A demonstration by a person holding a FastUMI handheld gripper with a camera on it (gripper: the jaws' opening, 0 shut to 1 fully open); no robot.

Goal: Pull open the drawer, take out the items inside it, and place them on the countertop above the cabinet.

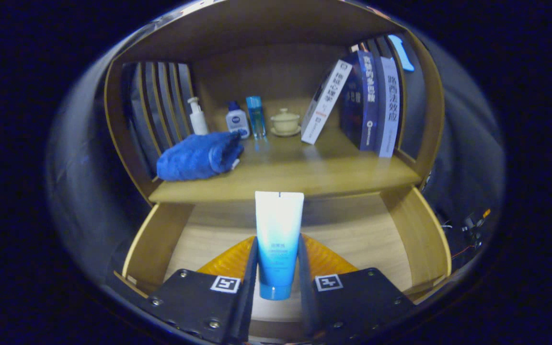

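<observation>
**Tube gripped, lift to the countertop comes next**

Gripper view: the gripper (278,268) is clamped on a blue-and-white tube (278,239), which stands cap-down between the fingers, both pressing its sides. Below and around it lies the open drawer (415,230). Beyond the fingers is the countertop (304,172), with a blue towel (199,155) ahead to the left, small bottles (237,120) behind it and books (372,105) ahead to the right. The step in hand looks like taking the tube out; the next move calls for raising it clear of the drawer and carrying it forward onto bare wood between towel and books.
</observation>
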